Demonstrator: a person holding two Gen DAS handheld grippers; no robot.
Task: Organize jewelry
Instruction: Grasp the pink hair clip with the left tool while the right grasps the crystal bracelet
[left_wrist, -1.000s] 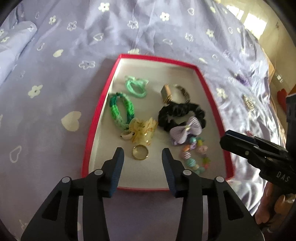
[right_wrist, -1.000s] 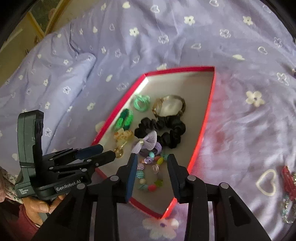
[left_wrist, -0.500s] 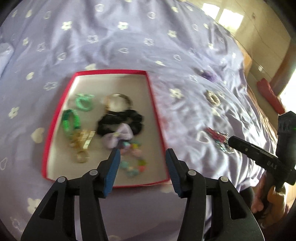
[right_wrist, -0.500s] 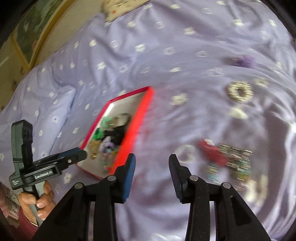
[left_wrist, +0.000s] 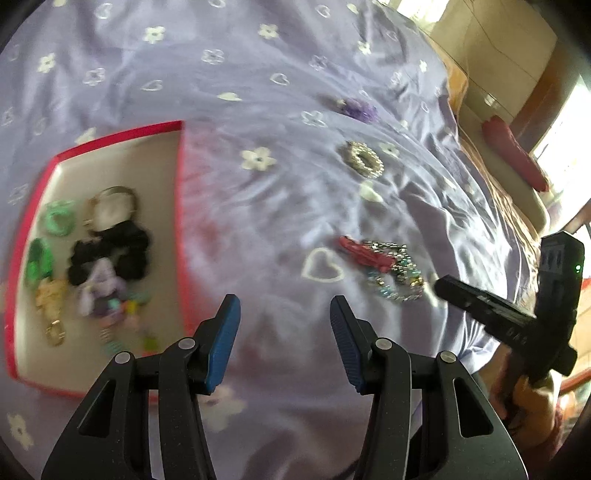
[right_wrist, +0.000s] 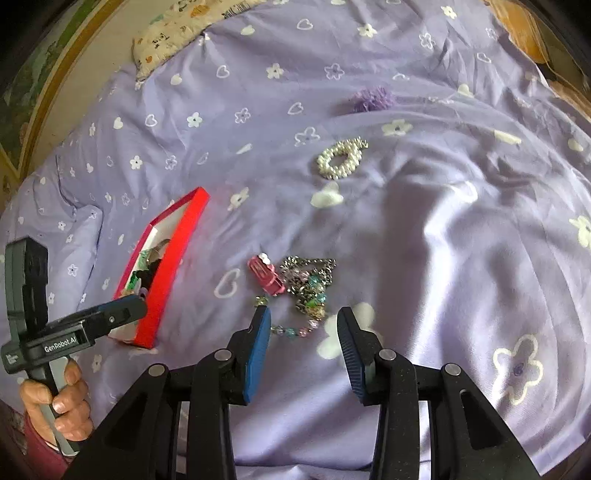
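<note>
Lying loose, four pieces (right_wrist: 306, 284), one box (right_wrist: 173, 266)

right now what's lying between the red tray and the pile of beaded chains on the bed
Only bare purple bedspread with a white heart outline printed on it; nothing lies loose between the red tray and the beaded chains. Both wrist views show this.

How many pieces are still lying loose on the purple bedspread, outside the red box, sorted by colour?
Purple: 1, the fluffy purple hair tie
White: 1, the pearl bracelet
Pink: 1, the pink hair clip
Silver with coloured beads: 1, the tangled beaded chain, though it may be more than one piece
Total: 4
</note>
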